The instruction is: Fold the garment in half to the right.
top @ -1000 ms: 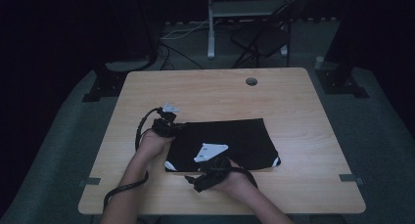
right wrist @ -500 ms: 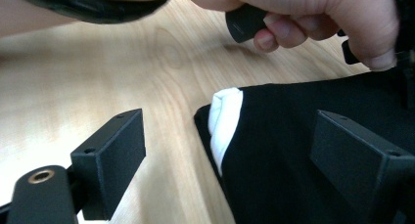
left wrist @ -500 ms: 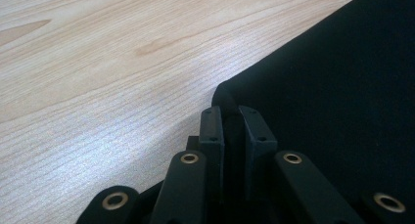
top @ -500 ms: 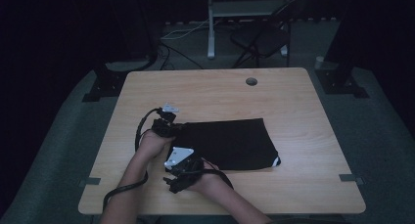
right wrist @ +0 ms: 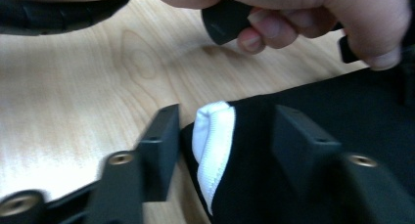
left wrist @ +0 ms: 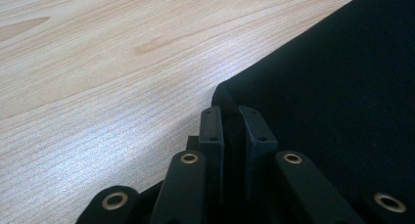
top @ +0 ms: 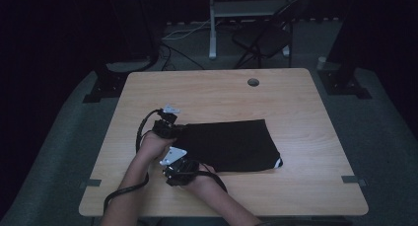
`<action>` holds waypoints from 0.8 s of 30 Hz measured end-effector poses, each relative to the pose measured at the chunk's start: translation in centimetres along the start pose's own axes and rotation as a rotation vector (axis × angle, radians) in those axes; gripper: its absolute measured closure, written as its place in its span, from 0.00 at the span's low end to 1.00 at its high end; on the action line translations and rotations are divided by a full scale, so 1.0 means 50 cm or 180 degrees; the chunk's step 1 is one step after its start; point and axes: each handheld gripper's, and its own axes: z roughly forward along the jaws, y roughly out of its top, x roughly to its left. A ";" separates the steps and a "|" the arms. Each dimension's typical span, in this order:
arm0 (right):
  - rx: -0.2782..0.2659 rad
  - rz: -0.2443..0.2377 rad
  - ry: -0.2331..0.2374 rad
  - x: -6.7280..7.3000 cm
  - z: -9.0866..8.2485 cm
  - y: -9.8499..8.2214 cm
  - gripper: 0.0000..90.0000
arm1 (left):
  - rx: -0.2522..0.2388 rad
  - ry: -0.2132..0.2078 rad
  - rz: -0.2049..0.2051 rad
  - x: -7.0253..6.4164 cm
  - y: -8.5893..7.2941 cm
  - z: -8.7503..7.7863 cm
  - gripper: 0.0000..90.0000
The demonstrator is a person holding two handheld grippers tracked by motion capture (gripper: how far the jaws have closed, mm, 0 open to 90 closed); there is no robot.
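Observation:
A black cloth (top: 231, 144) with a white-trimmed edge lies flat on the wooden table (top: 217, 95). My left gripper (top: 172, 130) is at its far left corner; in the left gripper view the gripper (left wrist: 230, 121) is shut on a fold of the black cloth (left wrist: 342, 87). My right gripper (top: 181, 163) is at the near left corner. In the right gripper view its jaws (right wrist: 225, 131) have just been closing. They stand either side of the corner with the white trim (right wrist: 213, 136), with gaps still showing. The person's left hand (right wrist: 303, 13) is just beyond.
A round cable hole (top: 253, 82) sits near the table's far edge. A black chair (top: 266, 38) and stand legs are on the floor behind. Grey tape marks (top: 352, 179) lie near the front edge. A cable (top: 123, 191) trails off the front left.
My right hand has slid left along the cloth's near edge to its near left corner. The white patch seen on the cloth earlier is now out of sight. The left hand has stayed put.

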 end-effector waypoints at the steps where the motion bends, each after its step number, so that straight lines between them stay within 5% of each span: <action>1: 0.0001 0.0018 -0.0021 -0.001 -0.001 -0.001 0.73 | 0.0004 0.0001 -0.0005 0.000 0.000 0.000 0.91; 5: -0.0047 0.0062 -0.0094 -0.011 -0.003 -0.013 0.89 | 0.0010 0.0008 -0.0020 -0.001 0.000 -0.001 0.91; 14: -0.0165 0.0327 0.0018 -0.018 -0.025 -0.013 0.90 | -0.0021 0.0026 -0.0137 -0.007 0.008 -0.009 0.91; 24: -0.0473 0.0463 -0.0072 -0.034 -0.089 -0.008 0.89 | -0.0169 0.0049 -0.0130 -0.037 0.041 -0.032 0.91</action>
